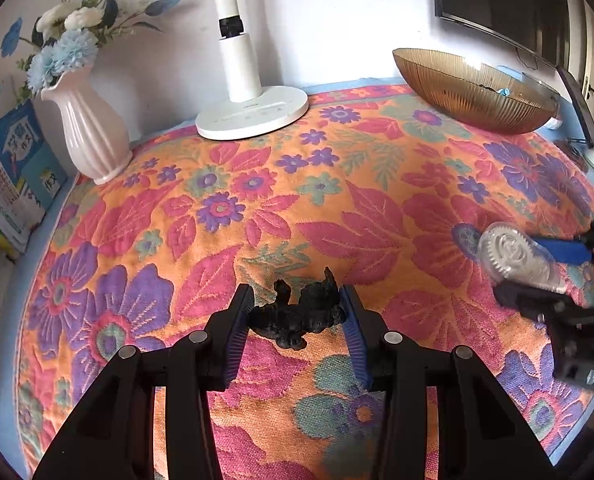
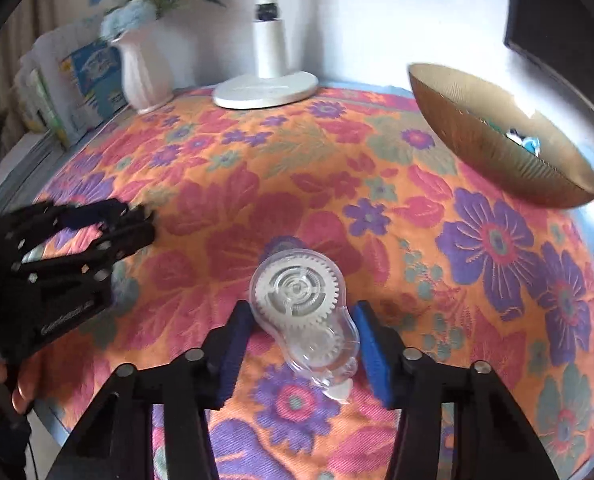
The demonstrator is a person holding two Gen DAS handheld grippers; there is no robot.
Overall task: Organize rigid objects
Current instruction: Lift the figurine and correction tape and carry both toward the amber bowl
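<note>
A small black figurine [image 1: 297, 314] sits between the blue pads of my left gripper [image 1: 297, 300], which is shut on it just above the floral cloth. A clear plastic correction-tape dispenser [image 2: 303, 306] with white gears sits between the pads of my right gripper [image 2: 303, 316], which is shut on it. The dispenser also shows in the left wrist view [image 1: 517, 256] at the right, with the right gripper [image 1: 537, 272] around it. The left gripper shows at the left of the right wrist view [image 2: 137, 224]. An amber ribbed glass bowl [image 1: 473, 92] stands at the back right, also in the right wrist view [image 2: 497, 140].
A white lamp base [image 1: 253, 114] stands at the back centre. A pink vase [image 1: 89, 132] with blue and white flowers stands at the back left beside books [image 1: 13, 172]. A dark screen [image 1: 505, 0] hangs on the wall at the right. The floral cloth [image 1: 257, 208] covers the table.
</note>
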